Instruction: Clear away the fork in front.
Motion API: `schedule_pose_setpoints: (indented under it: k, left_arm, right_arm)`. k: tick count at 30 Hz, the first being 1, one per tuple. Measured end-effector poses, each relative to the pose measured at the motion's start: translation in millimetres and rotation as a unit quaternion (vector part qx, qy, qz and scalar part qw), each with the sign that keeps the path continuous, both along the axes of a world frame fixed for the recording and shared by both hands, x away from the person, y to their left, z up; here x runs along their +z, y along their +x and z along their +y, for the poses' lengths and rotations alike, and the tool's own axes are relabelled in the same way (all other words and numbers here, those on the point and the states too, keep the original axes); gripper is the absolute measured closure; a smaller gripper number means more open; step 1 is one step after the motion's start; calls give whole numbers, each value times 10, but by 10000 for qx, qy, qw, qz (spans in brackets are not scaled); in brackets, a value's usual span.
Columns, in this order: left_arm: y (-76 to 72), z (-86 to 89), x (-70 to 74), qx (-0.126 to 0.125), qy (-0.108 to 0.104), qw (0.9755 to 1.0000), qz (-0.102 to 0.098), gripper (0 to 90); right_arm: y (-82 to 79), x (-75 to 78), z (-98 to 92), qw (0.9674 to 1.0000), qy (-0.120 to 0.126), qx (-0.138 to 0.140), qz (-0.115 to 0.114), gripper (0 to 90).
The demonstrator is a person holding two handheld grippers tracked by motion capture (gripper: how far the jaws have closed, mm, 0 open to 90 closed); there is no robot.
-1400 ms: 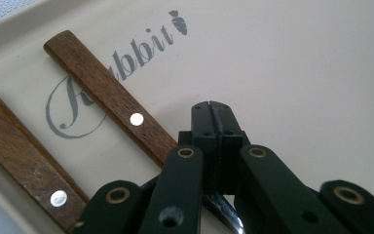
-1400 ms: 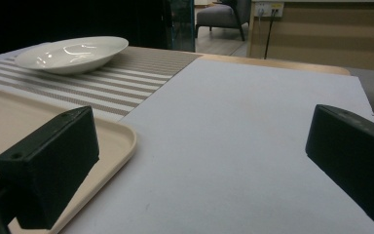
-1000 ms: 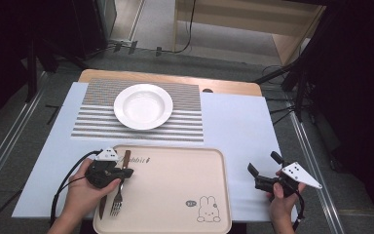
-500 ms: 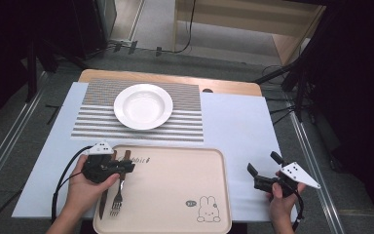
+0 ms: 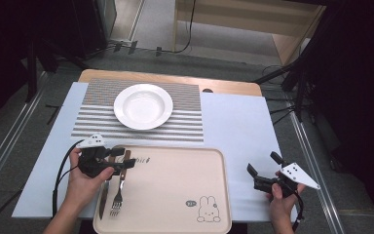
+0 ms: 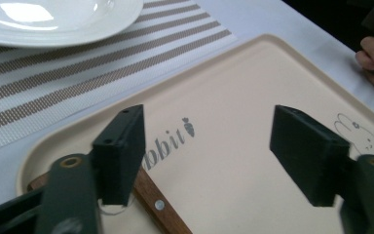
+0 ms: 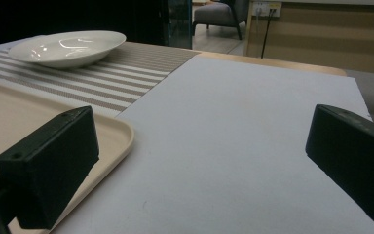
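Observation:
A knife (image 5: 103, 192) with a wooden handle (image 6: 158, 204) and a fork (image 5: 119, 195) lie side by side at the left end of a beige tray (image 5: 175, 195). My left gripper (image 5: 121, 160) hovers just over the knife handle's far end. Its jaws have just been opening, and in the left gripper view (image 6: 209, 156) they stand apart over bare tray with nothing between them. The handle lies under the left jaw. My right gripper (image 5: 263, 164) is open over the white table cover right of the tray, holding nothing (image 7: 199, 165).
A white deep plate (image 5: 143, 106) sits on a striped placemat (image 5: 185, 122) beyond the tray. A rabbit drawing marks the tray's near right corner (image 5: 205, 210). The table's edges drop to a dark floor with cables on both sides.
My left gripper has opened and lifted slightly off the knife handle, which now lies loose on the tray. The right gripper has stayed where it was.

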State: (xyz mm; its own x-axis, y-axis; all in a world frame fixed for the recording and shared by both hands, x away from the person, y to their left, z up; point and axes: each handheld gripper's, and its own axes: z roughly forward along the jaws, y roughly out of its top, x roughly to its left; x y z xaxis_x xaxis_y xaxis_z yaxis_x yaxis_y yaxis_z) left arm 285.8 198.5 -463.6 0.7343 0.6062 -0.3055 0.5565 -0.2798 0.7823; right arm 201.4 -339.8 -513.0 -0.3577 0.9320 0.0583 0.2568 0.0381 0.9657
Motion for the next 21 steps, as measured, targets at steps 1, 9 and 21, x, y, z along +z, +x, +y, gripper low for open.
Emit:
schedule_pose_setpoints:
  k: [1, 9, 21]
  left_arm:
    - [7, 7, 7, -21, -56, 10000, -6, 270]
    - [64, 69, 67, 218, -151, 9996, -78, 116]
    - [145, 112, 159, 336, -293, 9988, -184, 0]
  right_arm:
    - [-1, 0, 1, 10000, -7, -7, 2, 0]
    - [-1, -2, 10, 10000, -48, 37, -15, 0]
    - [-2, -2, 16, 9999, -82, 61, -18, 0]
